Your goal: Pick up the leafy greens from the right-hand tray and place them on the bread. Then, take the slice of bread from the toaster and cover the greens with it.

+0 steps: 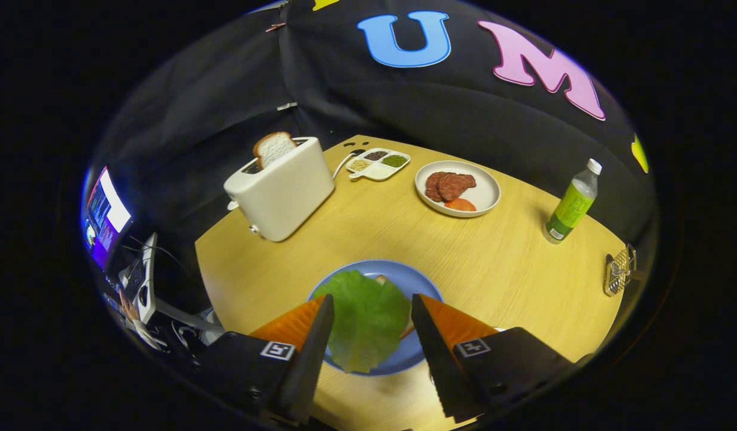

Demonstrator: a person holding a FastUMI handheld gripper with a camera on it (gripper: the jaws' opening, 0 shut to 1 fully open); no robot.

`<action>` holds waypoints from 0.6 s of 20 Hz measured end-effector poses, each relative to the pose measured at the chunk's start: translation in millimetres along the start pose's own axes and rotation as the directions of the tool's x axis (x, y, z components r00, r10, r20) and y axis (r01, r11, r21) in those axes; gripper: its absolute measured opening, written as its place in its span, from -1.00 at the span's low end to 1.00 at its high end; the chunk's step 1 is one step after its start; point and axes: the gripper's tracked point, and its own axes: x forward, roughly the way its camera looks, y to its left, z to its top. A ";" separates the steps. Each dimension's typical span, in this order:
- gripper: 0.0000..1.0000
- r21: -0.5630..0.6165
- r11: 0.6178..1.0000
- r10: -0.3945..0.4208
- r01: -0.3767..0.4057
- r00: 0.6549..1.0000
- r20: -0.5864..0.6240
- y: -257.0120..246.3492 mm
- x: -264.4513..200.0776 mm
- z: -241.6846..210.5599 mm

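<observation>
A green lettuce leaf point(365, 320) lies on a blue plate point(416, 281) near the table's front edge, covering most of a bread slice whose edge point(381, 278) peeks out at the leaf's far side. My gripper point(371, 302) is open above the plate, its fingers standing apart on either side of the leaf and not touching it. Beyond, to the left, a white toaster point(281, 191) stands with a slice of bread point(273, 147) sticking up from its slot.
A white round tray point(485, 191) at the back right holds meat slices and a tomato piece. A small divided dish point(378, 163) with seeds sits behind the toaster. A green-labelled bottle point(573, 203) and a metal object point(619, 271) stand on the table's right side.
</observation>
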 end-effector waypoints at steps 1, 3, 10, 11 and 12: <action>0.72 0.002 1.000 -0.006 0.006 1.000 -0.004 0.3 -0.2 -1.2; 0.70 -0.009 1.000 -0.017 0.017 1.000 0.004 0.1 -1.8 0.3; 0.72 -0.029 1.000 -0.005 0.007 0.998 0.059 23.5 -22.2 28.4; 0.72 -0.029 1.000 -0.002 0.004 0.997 0.074 31.6 -25.2 37.6; 0.72 -0.029 1.000 0.001 0.002 0.996 0.090 39.9 -27.6 48.3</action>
